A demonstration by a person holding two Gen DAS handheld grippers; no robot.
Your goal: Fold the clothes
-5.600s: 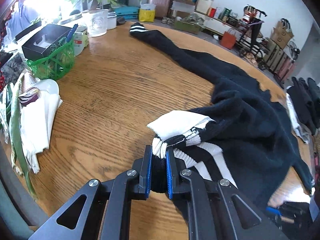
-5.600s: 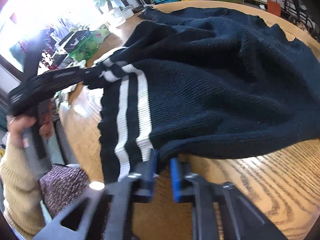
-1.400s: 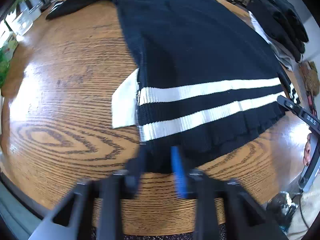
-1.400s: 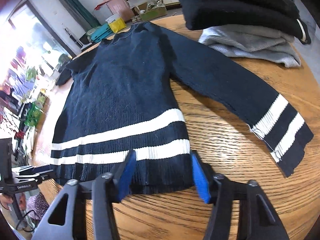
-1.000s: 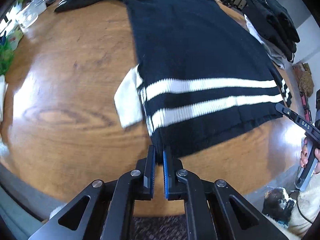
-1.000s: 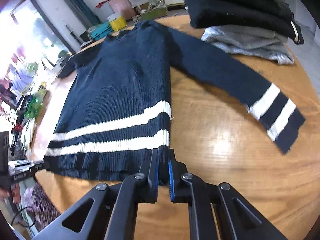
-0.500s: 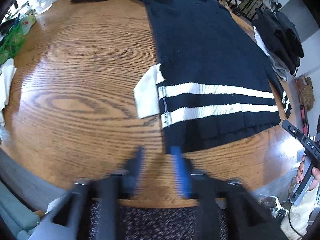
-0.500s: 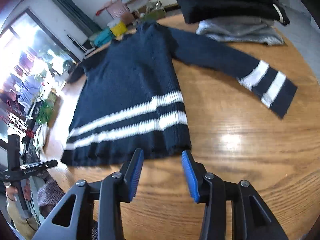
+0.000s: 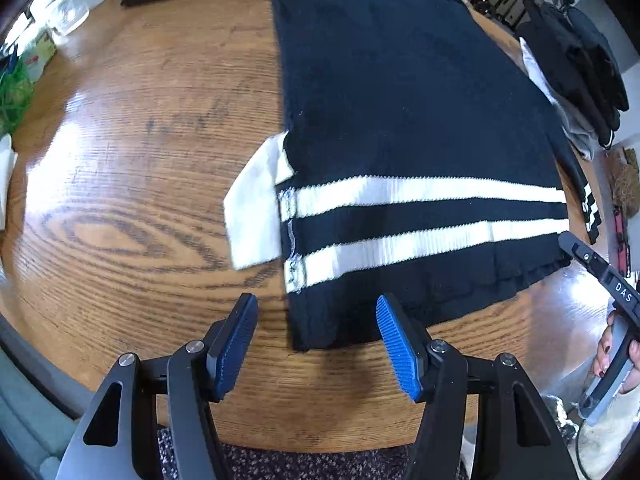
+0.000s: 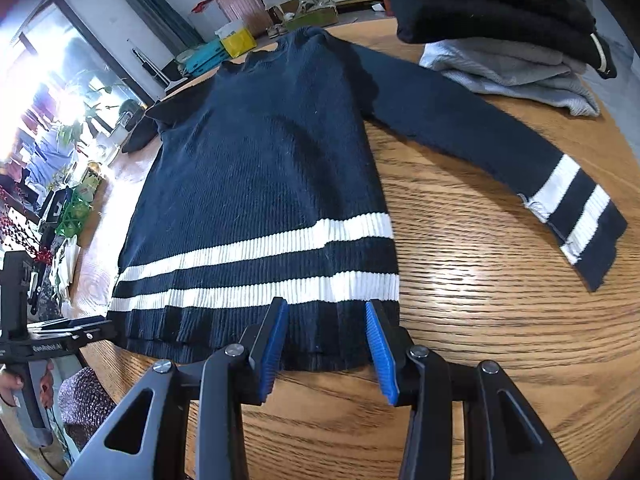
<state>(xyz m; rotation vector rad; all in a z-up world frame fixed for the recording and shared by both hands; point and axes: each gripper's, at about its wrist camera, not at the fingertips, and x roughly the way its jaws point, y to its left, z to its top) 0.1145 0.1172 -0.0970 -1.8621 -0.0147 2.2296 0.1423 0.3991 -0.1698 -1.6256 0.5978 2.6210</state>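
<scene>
A dark navy sweater with two white stripes near its hem lies spread flat on the round wooden table. A white tag or lining piece sticks out at its left side seam. One sleeve with a striped cuff stretches out to the right. My left gripper is open, just short of the hem's left corner. My right gripper is open over the hem's right corner, holding nothing. The other gripper shows at each view's edge, held by a hand.
A stack of folded dark and grey clothes sits at the table's far right. A glass jar, a green basket and plants stand along the left side. Boxes and bags line the room's back wall.
Both grippers let go of the sweater's hem corners and opened wide. The sweater now rests flat on the table, and the grippers have drawn back slightly toward the table's near edge.
</scene>
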